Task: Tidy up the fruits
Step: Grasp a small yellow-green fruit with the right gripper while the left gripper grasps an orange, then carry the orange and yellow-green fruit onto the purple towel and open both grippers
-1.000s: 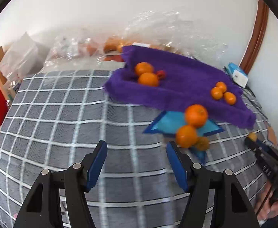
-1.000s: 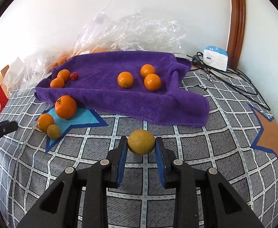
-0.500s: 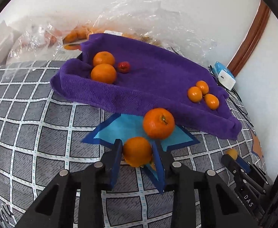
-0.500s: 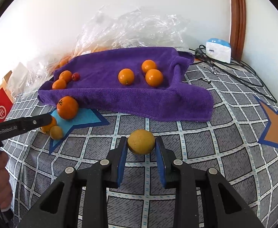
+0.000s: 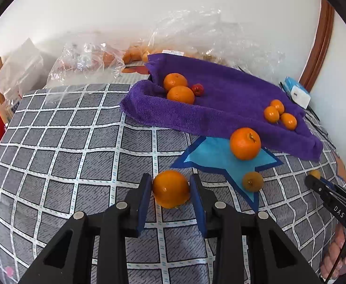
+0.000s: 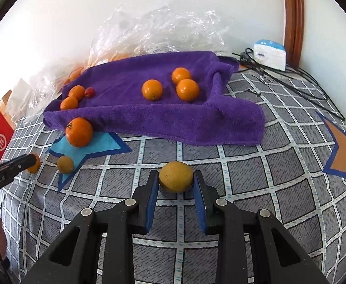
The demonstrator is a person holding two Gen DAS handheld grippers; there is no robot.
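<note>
Left wrist view: the left hand-held gripper (image 5: 171,189) was clamped on an orange (image 5: 170,188), both blue pads pressed against its sides, just in front of the blue star (image 5: 216,156) printed on the grey checked cover (image 5: 78,146). A larger orange (image 5: 245,143) sat on the star's far side, against the purple towel (image 5: 232,104); a small brownish fruit (image 5: 252,181) lay on the star's near point. Right wrist view: the right hand-held gripper (image 6: 175,187) was clamped on a yellow-brown fruit (image 6: 175,176), to the right of the star, in front of the towel. Five oranges and one small red fruit (image 6: 89,92) lay on the towel, behind the star.
</note>
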